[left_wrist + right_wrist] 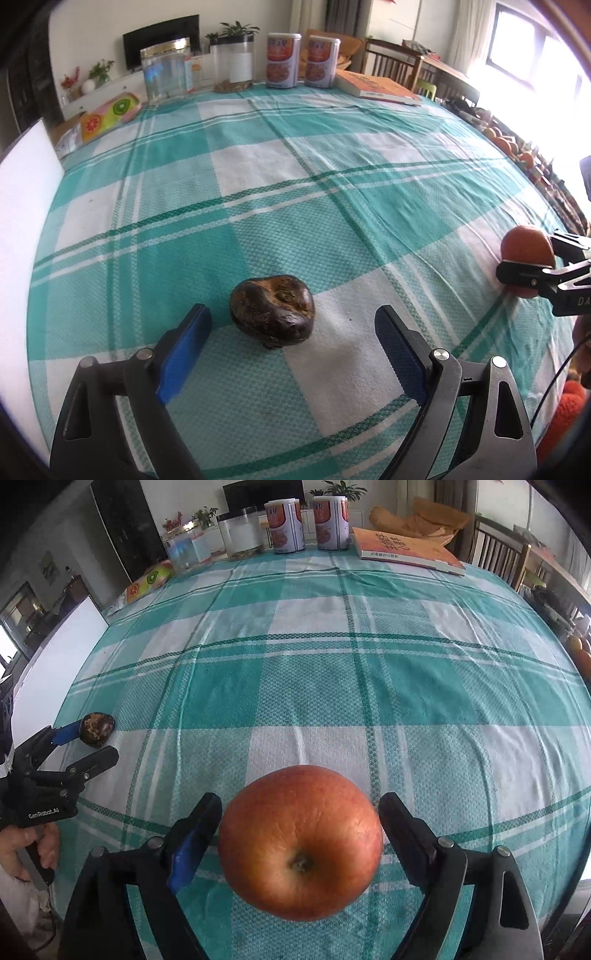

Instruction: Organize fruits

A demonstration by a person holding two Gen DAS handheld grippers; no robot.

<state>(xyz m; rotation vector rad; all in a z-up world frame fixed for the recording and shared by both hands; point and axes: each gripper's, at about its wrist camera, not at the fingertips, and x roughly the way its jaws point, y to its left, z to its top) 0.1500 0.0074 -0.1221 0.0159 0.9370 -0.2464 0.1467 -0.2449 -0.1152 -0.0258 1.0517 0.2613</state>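
Note:
A dark brown shrivelled fruit (272,309) lies on the green checked tablecloth (295,184). My left gripper (293,321) is open, its blue-padded fingers on either side of the fruit, not touching it. A red apple (301,840) sits between the fingers of my right gripper (300,808), which is open around it with the fingers at or very near its sides. In the left wrist view the apple (527,246) and right gripper (517,258) are at the far right. In the right wrist view the dark fruit (98,726) and left gripper (88,744) are at the far left.
Along the table's far edge stand a glass jar (164,72), a clear container (232,62), two cans (282,61), a book (376,88) and a fruit-print tray (110,116). A white board (26,177) stands at the left edge. Oranges (506,142) lie beyond the right edge.

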